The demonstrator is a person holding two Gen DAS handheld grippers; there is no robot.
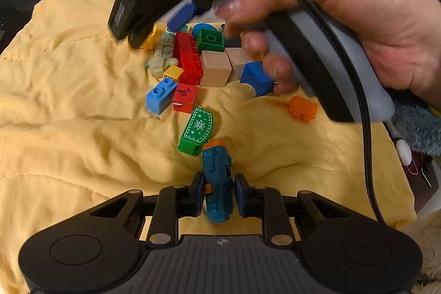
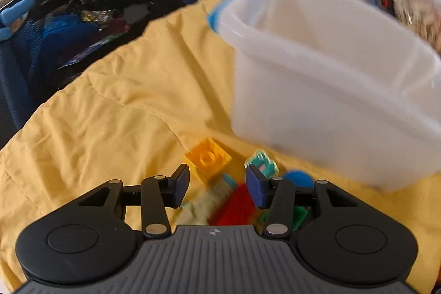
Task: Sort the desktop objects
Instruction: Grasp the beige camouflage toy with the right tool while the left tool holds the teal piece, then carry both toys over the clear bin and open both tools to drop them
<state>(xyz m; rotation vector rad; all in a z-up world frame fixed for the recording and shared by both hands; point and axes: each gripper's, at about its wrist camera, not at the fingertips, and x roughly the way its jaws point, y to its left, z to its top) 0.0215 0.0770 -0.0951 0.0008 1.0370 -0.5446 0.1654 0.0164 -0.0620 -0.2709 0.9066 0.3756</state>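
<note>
My left gripper [image 1: 219, 194] is shut on a teal toy figure [image 1: 217, 183] with orange bits, held just above the yellow cloth [image 1: 82, 128]. Ahead lies a pile of blocks: a green patterned piece [image 1: 197, 130], a blue brick [image 1: 160, 95], a red face block [image 1: 185, 97], red bricks [image 1: 188, 57], a green brick [image 1: 210, 40], wooden cubes [image 1: 216, 68] and an orange brick [image 1: 303, 108]. My right gripper [image 2: 217, 188] is open and empty, hovering over the pile's far side, above a yellow brick [image 2: 208, 157] and a red brick [image 2: 234, 208]. It also shows in the left wrist view [image 1: 154, 18].
A translucent white plastic bin [image 2: 317, 90] stands on the cloth right of the right gripper. A dark blue mesh bag [image 2: 69, 26] sits beyond the cloth's left edge. A grey-blue plush [image 1: 419, 128] lies at the cloth's right side.
</note>
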